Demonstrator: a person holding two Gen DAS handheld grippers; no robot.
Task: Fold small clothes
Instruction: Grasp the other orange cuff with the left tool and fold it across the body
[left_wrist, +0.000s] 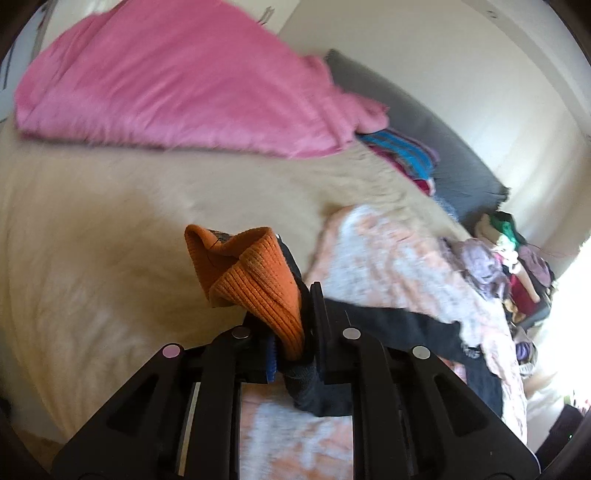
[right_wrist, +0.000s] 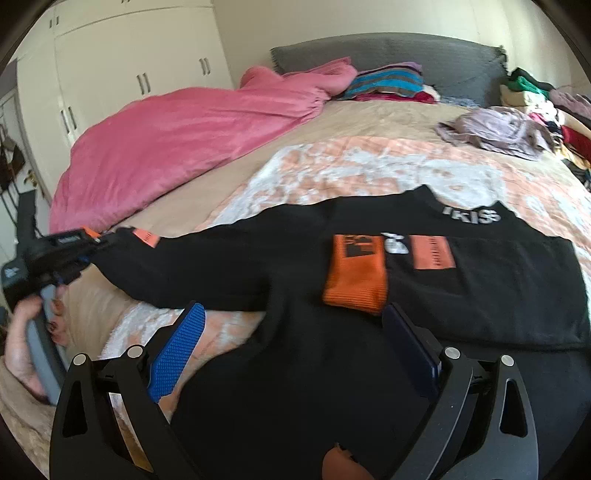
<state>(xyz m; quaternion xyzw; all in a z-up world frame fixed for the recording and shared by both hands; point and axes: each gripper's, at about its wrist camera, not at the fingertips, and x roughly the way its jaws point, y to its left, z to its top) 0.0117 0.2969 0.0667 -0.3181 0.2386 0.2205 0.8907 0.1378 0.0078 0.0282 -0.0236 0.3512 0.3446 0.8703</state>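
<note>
A black top with orange cuffs and patches lies spread on the bed, lettering at its neck. My left gripper is shut on the orange ribbed cuff of one sleeve and holds it off the bed; it shows in the right wrist view at the far left, stretching the sleeve out. My right gripper is open just above the black top's middle, next to the other orange cuff folded onto the chest. Nothing is between its fingers.
A peach and white patterned blanket lies under the top on a beige bed. A pink duvet is bunched at the left. Folded striped clothes sit by the grey headboard. A lilac garment and a clothes pile are at the right.
</note>
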